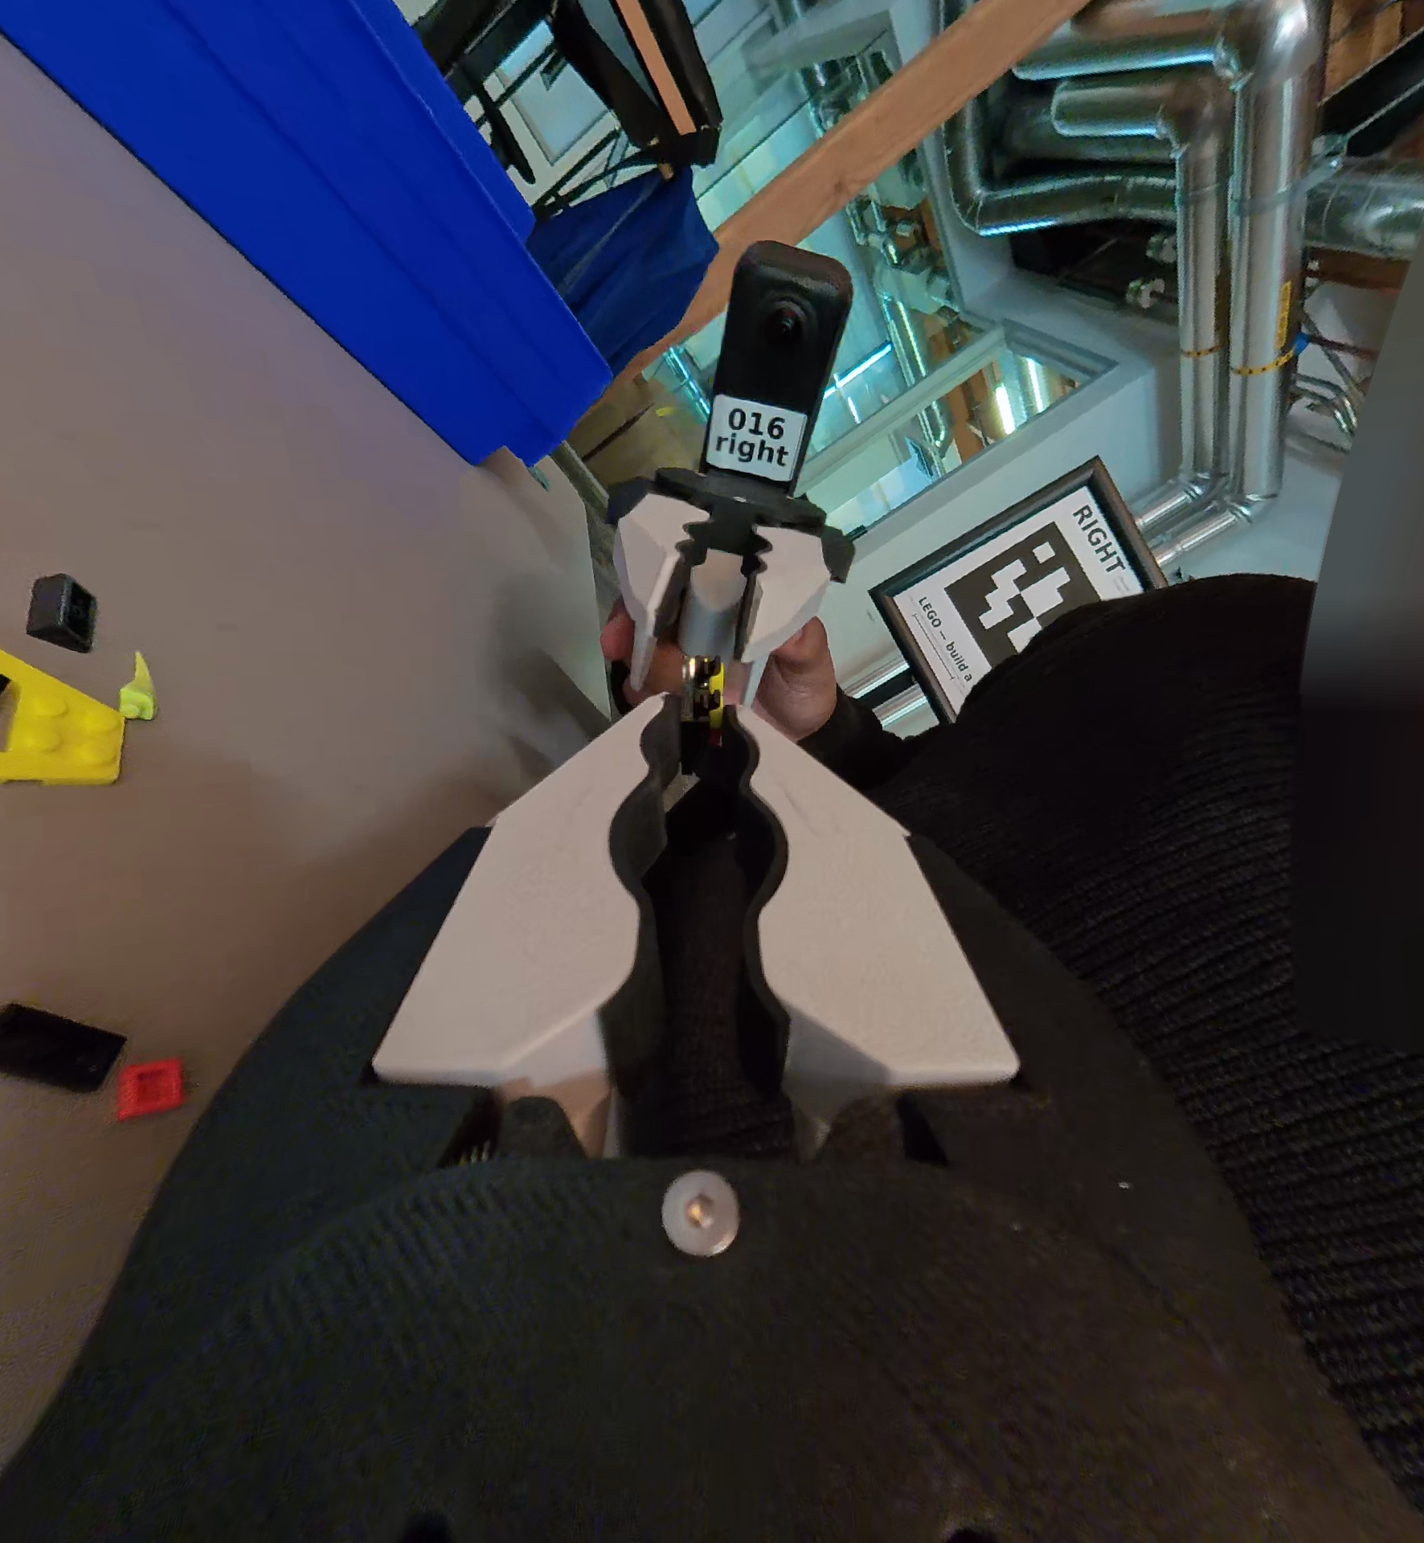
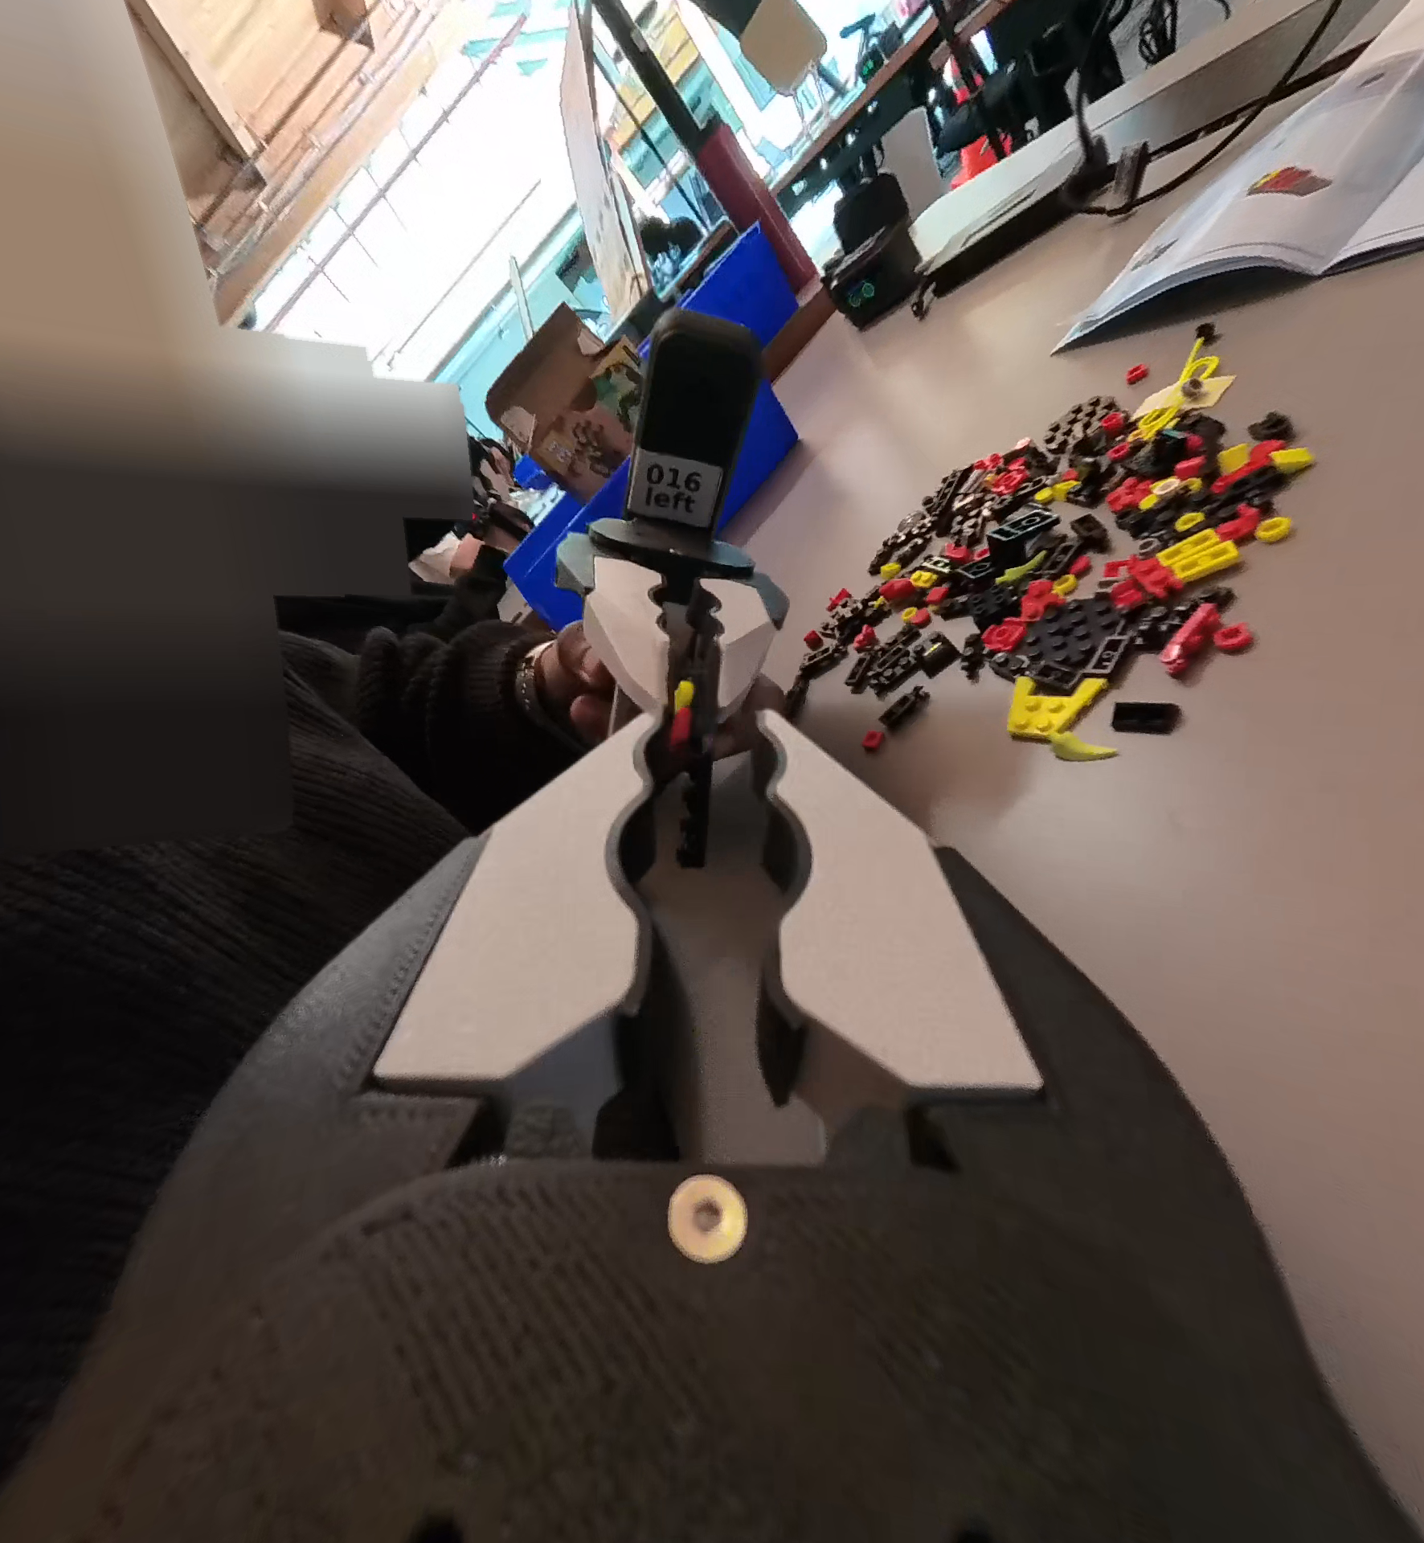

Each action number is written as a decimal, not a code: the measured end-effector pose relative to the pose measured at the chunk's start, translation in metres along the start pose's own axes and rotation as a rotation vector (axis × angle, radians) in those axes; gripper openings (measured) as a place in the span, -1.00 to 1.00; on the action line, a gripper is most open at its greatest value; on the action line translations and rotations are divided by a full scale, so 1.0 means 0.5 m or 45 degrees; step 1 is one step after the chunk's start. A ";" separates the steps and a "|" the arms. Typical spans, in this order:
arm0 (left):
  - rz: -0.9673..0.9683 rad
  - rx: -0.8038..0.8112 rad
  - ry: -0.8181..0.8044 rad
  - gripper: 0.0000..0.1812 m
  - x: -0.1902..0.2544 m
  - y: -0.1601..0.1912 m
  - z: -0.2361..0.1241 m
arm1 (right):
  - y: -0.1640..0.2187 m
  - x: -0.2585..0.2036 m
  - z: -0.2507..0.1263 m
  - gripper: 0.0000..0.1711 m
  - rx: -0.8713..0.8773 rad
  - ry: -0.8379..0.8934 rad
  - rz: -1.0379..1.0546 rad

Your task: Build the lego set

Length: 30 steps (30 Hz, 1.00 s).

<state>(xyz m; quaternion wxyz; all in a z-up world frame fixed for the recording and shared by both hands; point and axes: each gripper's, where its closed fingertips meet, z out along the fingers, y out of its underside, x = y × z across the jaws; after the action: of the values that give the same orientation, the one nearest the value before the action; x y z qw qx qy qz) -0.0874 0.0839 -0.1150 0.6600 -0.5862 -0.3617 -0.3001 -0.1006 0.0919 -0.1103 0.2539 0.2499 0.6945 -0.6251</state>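
Observation:
A small lego assembly [image 1: 704, 701], a black plate with yellow and red bits, hangs in the air between my two grippers, which face each other tip to tip. My left gripper [image 1: 702, 716] is shut on one end of it. In the right wrist view the black plate [image 2: 696, 801] runs edge-on deep between the jaws of my right gripper [image 2: 700, 725]. A thin gap shows on each side, so I cannot tell whether it grips. The right gripper [image 1: 704, 680] also shows in the left wrist view, and the left gripper [image 2: 679, 693] in the right wrist view.
A pile of loose black, red and yellow lego pieces [image 2: 1093, 568] lies on the grey table [image 2: 1193, 918], with an open instruction booklet [image 2: 1310, 192] behind it. A yellow wedge plate [image 1: 32, 735] and a red tile [image 1: 151, 1088] lie at left. Blue bins [image 1: 341, 209] stand at the table's far side. Left and right tips are no more than a few centimetres apart. Both grippers' tips are roughly 12 centimeters from the red tile [image 1: 151, 1088]. My right wrist view [image 2: 872, 735] looks at it from another angle.

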 end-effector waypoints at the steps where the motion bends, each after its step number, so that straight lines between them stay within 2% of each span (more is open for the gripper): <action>1: -0.006 0.002 0.003 -0.92 0.000 0.000 0.000 | 0.004 -0.002 0.004 -0.80 -0.012 -0.005 -0.004; 6: 0.003 -0.022 0.015 -0.92 0.005 0.007 0.004 | 0.017 -0.018 0.018 -0.86 -0.034 -0.102 0.084; 15: -0.001 -0.038 -0.039 -0.91 -0.007 0.011 0.006 | 0.026 -0.004 0.018 -0.91 -0.066 -0.070 0.126; 19: 0.055 -0.034 -0.241 -0.71 -0.053 0.005 -0.008 | 0.028 0.045 0.003 -0.91 -0.048 0.058 0.232; 24: 0.147 -0.073 -0.352 -0.72 -0.073 0.007 -0.014 | 0.103 0.096 0.008 -0.90 -0.232 0.206 0.423; 28: 0.179 -0.118 -0.380 -0.75 -0.079 0.017 -0.011 | 0.122 0.134 0.003 -0.90 -0.300 0.384 0.364; 30: 0.175 -0.117 -0.377 -0.76 -0.079 0.016 -0.011 | 0.129 0.144 -0.001 -0.78 -0.332 0.436 0.346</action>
<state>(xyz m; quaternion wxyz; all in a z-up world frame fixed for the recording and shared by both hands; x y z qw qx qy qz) -0.1021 0.0783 -0.1526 0.5909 -0.6768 -0.4001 -0.1809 -0.1114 0.1005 -0.2059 0.2443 0.4085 0.7622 -0.4387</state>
